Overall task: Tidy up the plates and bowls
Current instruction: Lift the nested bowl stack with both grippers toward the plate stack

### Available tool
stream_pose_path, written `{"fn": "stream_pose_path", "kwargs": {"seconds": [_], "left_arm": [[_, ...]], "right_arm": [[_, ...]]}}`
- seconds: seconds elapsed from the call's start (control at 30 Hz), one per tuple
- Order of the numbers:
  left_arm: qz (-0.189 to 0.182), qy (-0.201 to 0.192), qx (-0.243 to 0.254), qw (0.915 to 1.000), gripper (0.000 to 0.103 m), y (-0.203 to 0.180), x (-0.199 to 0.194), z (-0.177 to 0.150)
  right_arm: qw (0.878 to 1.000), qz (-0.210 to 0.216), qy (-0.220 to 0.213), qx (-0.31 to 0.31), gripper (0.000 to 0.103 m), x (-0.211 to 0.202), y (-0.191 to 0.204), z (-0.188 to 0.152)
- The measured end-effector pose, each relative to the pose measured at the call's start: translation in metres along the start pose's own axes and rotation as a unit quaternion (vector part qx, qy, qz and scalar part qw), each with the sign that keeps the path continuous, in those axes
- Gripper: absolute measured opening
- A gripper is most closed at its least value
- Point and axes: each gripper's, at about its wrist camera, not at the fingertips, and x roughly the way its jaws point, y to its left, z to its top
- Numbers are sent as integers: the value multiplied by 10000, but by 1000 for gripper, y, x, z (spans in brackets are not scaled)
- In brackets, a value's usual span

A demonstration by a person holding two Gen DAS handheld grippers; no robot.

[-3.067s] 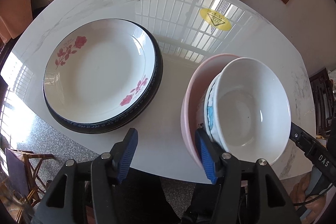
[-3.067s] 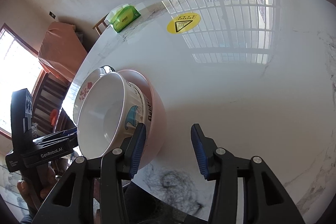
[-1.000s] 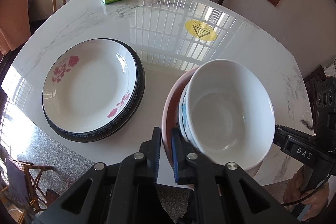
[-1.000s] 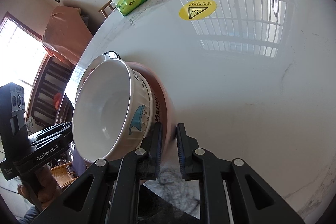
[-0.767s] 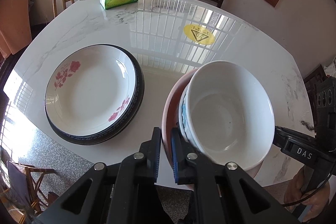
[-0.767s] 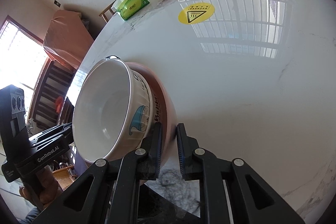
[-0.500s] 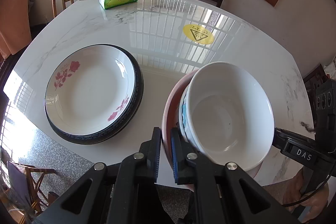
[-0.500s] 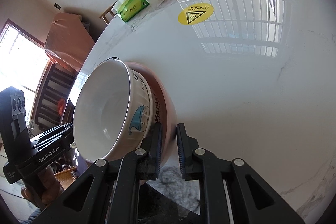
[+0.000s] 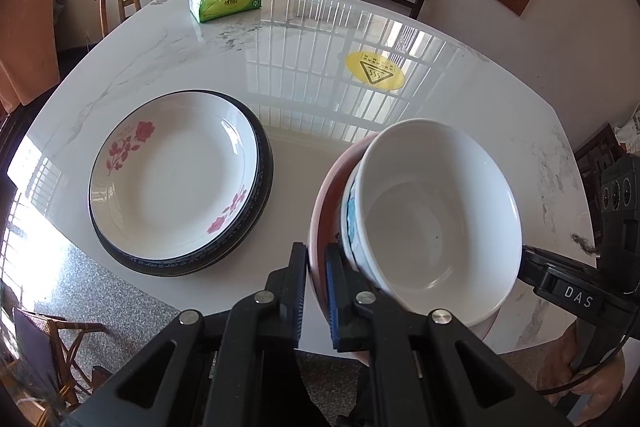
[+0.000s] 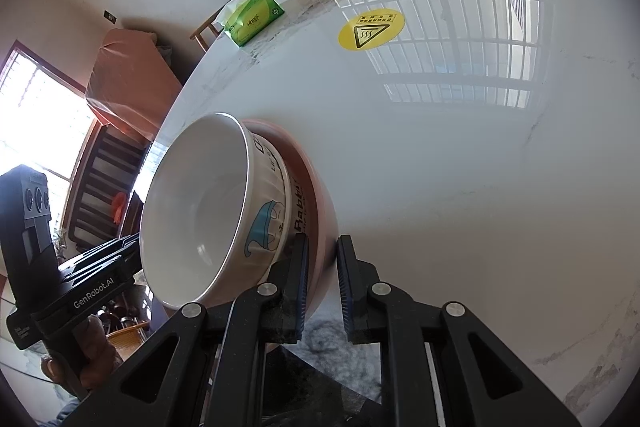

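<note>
Bowls, a white bowl nested in a pink bowl, now hang lifted just right of the stacked plates, since left gripper and right gripper jaws clenched on opposite pink rims, ready for relocating.

A white bowl with a blue cartoon print sits nested in a pink bowl, both tilted, the pink rim pinched by each tool. Left of the left tool, a rose-patterned plate lies stacked on a dark-rimmed plate.
</note>
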Motion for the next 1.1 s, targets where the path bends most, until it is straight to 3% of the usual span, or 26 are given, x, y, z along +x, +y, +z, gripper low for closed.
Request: {"fn": "stream_pose_path", "kwargs": {"seconds": [1.1], "left_arm": [[60, -126, -285, 9995, 7, 31, -27, 7]], "right_arm": [[9997, 24, 61, -245, 16, 5, 37, 12]]}}
